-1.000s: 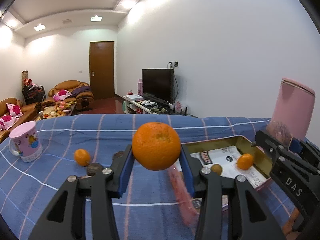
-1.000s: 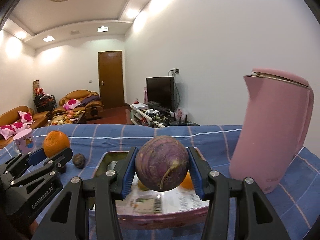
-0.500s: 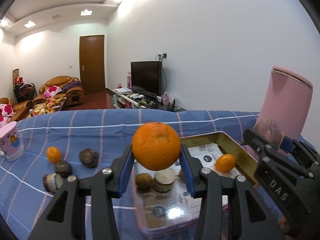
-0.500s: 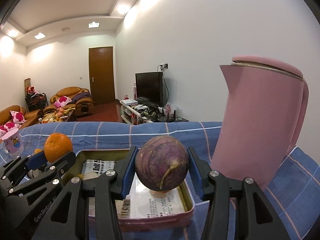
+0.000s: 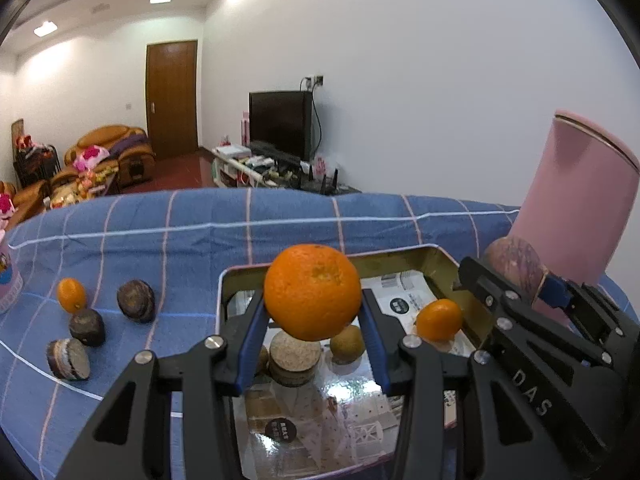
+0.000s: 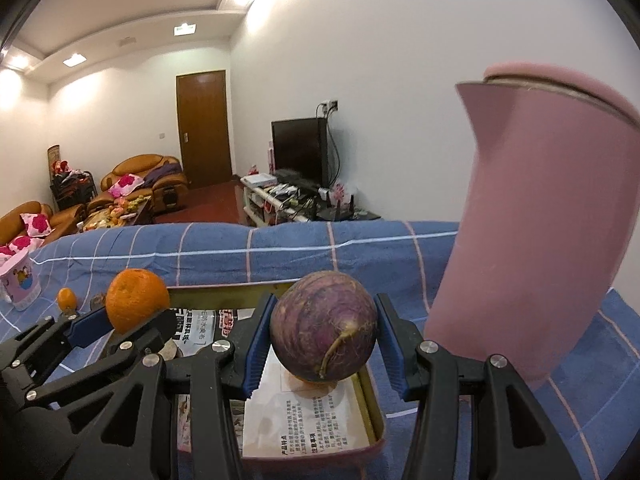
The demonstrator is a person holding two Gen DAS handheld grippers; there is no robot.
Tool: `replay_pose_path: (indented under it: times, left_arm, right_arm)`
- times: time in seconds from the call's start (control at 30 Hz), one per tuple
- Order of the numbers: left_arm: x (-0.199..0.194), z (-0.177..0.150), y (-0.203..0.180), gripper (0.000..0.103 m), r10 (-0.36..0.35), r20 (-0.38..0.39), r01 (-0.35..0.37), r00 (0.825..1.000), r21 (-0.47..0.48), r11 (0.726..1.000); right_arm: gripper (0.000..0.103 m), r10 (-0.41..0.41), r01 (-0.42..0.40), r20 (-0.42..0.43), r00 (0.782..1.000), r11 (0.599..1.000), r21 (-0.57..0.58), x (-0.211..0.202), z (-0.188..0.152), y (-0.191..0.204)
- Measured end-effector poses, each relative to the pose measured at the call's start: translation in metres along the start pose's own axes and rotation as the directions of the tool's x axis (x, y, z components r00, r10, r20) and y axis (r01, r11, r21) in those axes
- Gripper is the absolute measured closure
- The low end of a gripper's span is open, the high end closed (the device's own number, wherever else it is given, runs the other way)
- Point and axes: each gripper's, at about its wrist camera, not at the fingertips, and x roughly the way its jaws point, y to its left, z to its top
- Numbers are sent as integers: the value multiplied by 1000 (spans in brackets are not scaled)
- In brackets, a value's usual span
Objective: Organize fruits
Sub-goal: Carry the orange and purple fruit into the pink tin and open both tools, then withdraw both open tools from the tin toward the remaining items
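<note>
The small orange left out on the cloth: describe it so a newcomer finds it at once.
Left of the metal tray on the blue checked cloth lies a cluster of four fruits. The small orange is farthest left, the only bright one; its three neighbours are dark brown.

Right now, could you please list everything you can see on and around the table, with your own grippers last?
large orange: 1, orange, held above the tray's near end
purple round fruit: 1, purple, held above the tray's right side
tray: 1, gold inside with a pink rim, on the cloth, lined with printed paper
small orange fruit: 2, orange, one in the tray, one on the cloth to its left
dark brown fruits: 3, on the cloth left of the tray
brownish items: at least 2, in the tray, partly hidden
kettle: 1, pink, right of the tray
cup: 1, pink, far left
tablecloth: 1, blue checked
left gripper: black, blue pads, shut on the large orange
right gripper: black, blue pads, shut on the purple round fruit
</note>
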Motion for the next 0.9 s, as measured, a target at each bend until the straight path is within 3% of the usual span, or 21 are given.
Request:
replay_pose_path:
  times: [0.27,0.5,0.67,0.77,0.8,0.83,0.9]
  left_arm:
    - [8,1,6,56,29,-38,-30,999,-17,999]
    - [16,0,12,56,45,-81,-48,996,-39,998]
    - [14,-1,11,50,69,-71,-71,995,-29,997]
    - [9,0,11,30,88,-34,-89,996,-33,995]
    - [6,0,10,14,95,-19,-96,995,-28,995]
    - [2,-1,7,0,99,7,-99,995,-16,995]
    - [-9,-2,0,0,114,70,-116,991,17,993]
  right_arm:
    - [52,124,-123,-56,991,992,34,14,-1,-3]
    - [52,237,-219,-164,958,968,120,35,-9,-4]
    - [50,238,-219,-147,960,966,139,32,-10,-7]
    - [50,220,-206,-90,971,967,149,21,-5,-12]
    - [49,211,-202,-49,976,968,147,13,-3,-14]
    - [41,196,-192,-14,981,971,143,7,-1,-15]
    - [25,111,-119,71,991,985,126,-10,0,-15]
